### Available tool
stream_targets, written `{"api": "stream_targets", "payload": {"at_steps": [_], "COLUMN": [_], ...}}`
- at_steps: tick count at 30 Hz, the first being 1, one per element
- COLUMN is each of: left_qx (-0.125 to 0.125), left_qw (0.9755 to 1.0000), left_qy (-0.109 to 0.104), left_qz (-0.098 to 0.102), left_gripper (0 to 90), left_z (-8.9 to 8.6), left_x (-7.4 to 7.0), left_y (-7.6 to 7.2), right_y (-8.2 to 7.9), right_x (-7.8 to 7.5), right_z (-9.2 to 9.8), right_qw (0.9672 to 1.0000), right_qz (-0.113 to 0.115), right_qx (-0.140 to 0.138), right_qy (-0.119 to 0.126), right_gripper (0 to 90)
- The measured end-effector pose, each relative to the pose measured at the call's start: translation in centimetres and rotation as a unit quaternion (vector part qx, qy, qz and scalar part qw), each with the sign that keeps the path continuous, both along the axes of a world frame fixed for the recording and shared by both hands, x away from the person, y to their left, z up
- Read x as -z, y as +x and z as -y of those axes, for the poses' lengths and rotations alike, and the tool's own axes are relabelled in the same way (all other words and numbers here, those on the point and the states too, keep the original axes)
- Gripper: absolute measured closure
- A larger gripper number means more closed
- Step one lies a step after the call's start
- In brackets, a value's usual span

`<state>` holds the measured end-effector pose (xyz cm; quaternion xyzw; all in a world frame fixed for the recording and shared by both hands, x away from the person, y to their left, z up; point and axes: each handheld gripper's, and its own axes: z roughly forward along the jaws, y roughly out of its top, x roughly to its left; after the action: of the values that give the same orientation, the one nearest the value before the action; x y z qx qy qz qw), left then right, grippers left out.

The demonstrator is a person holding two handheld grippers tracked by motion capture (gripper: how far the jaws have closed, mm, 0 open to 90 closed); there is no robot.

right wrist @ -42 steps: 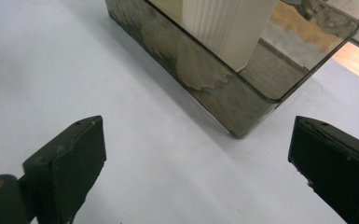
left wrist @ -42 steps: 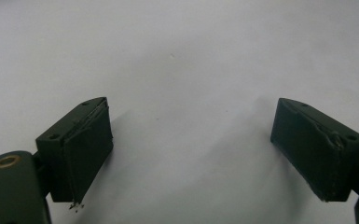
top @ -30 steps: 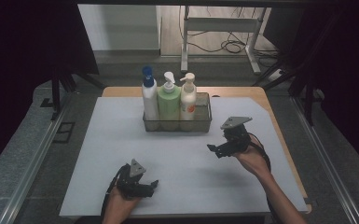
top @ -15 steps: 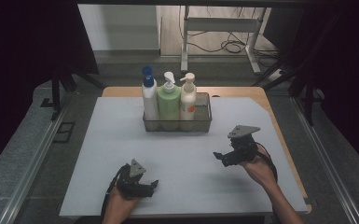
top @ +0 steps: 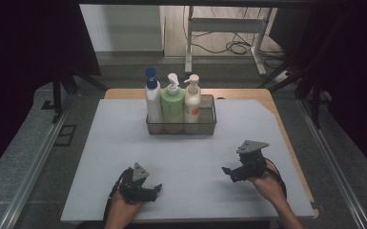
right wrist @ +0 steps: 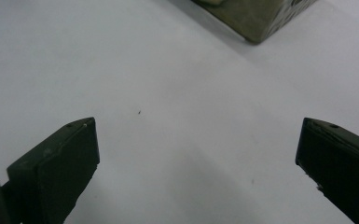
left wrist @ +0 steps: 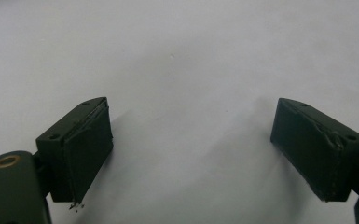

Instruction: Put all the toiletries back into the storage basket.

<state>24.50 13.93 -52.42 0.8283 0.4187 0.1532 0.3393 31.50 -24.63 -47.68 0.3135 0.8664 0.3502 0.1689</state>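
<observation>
Bench (top: 124, 157): big pale grey-white board on a wood top, wood edge showing at the far and right sides. Dark surround, grey floor strips left and right, a white frame with cables on the floor beyond.

Basket (top: 207, 125): dark see-through rectangular caddy, sits at the far middle of the bench. Its corner also shows at the top of the right gripper view (right wrist: 256, 21), well ahead of the jaws. Three pump bottles stand upright inside, side by side in a row, touching or nearly so:
- white bottle with blue pump (top: 152, 98), left end
- green bottle with white pump (top: 172, 105), middle
- white bottle with orange label and cream pump (top: 192, 102), right end
The basket's right end beyond the bottles looks unfilled.

Right gripper (top: 229, 171): near right of the bench, held in the person's right hand (top: 267, 183), grey three-cornered plate on top, jaws aimed left. Released, jaws wide apart in the right gripper view (right wrist: 196, 163), nothing between them, bare bench under. Well apart from the basket.

Left gripper (top: 156, 190): near left of the bench, close to the front edge, held in the left hand (top: 124, 207), jaws aimed right. Released too, jaws spread in the left gripper view (left wrist: 191, 154), just bare bench between. Sits low, close to the surface; can't tell if it touches. Well apart from the basket and from the right gripper.
</observation>
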Motion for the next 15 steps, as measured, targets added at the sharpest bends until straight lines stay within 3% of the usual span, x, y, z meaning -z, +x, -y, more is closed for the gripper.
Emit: {"api": "stream_targets", "payload": {"at_steps": [15], "left_qx": [0.000], "left_qw": [1.0000], "left_qy": [0.000], "left_qz": [0.000], "left_gripper": [12.1], "left_z": [0.0], "left_x": [0.0], "left_y": [0.0], "right_y": [-1.9], "right_x": [3.8], "right_z": [0.9], "right_qw": [0.9995], "right_qz": [-0.020], "right_qx": [-0.003], "right_qy": [0.022], "right_gripper": [0.0]}}
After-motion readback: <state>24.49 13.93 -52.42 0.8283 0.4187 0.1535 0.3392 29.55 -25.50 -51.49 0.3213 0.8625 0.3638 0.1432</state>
